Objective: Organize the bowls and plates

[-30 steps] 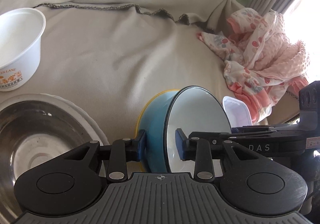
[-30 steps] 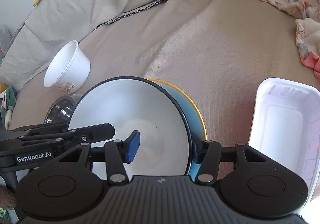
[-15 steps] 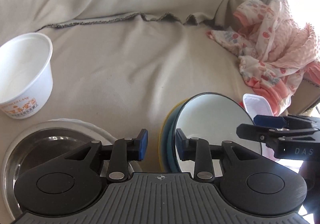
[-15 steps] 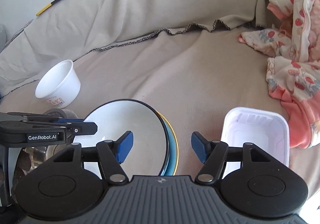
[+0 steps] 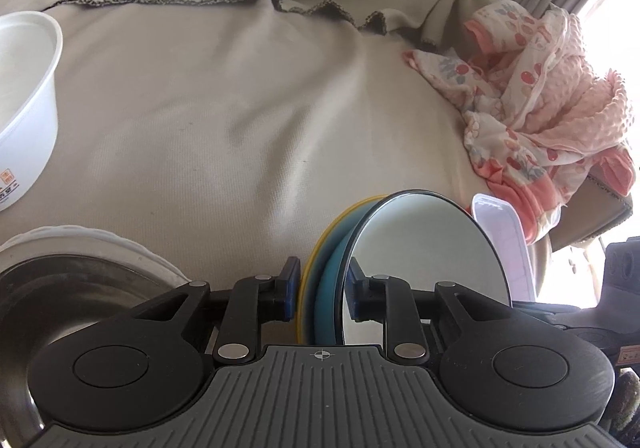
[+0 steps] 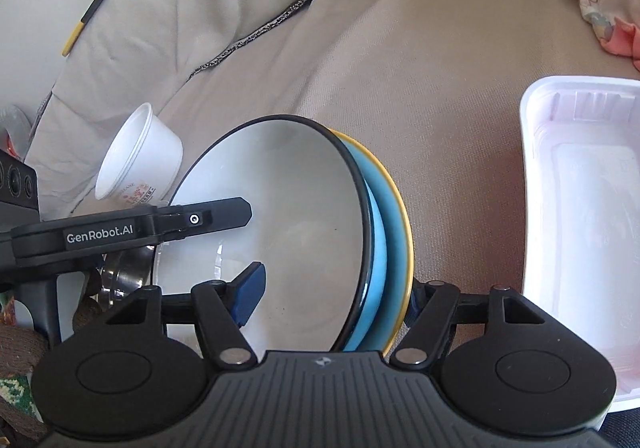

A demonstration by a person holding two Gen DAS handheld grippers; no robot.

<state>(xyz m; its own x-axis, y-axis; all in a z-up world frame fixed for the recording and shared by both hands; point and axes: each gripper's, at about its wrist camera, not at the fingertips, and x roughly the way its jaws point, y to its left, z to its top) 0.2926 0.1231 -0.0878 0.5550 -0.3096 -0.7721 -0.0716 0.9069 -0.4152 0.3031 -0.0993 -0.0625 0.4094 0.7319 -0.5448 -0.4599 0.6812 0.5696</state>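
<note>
Two nested bowls stand on edge on the beige sofa cover: a black-rimmed bowl, white inside (image 5: 420, 268) (image 6: 280, 228), set into a blue bowl with a yellow rim (image 5: 320, 252) (image 6: 394, 248). My left gripper (image 5: 322, 288) is closing on their rims, one pad against the yellow rim and the other inside the white bowl. My right gripper (image 6: 332, 300) straddles the same rims from the other side. Its jaws are opening: the left pad stands clear inside the white bowl and the right pad is mostly hidden behind the yellow rim.
A steel bowl (image 5: 60, 308) rests in a white plate (image 5: 100, 244) at the lower left. A white paper bowl (image 5: 24, 95) (image 6: 140, 163) lies behind it. A white plastic tray (image 6: 580, 228) sits to the right, with pink clothes (image 5: 540, 107) beyond it.
The left jaws opened off the bowl, then closed in around both rims. The right jaws spread wide, and that gripper rose and then dropped back down over the bowls.
</note>
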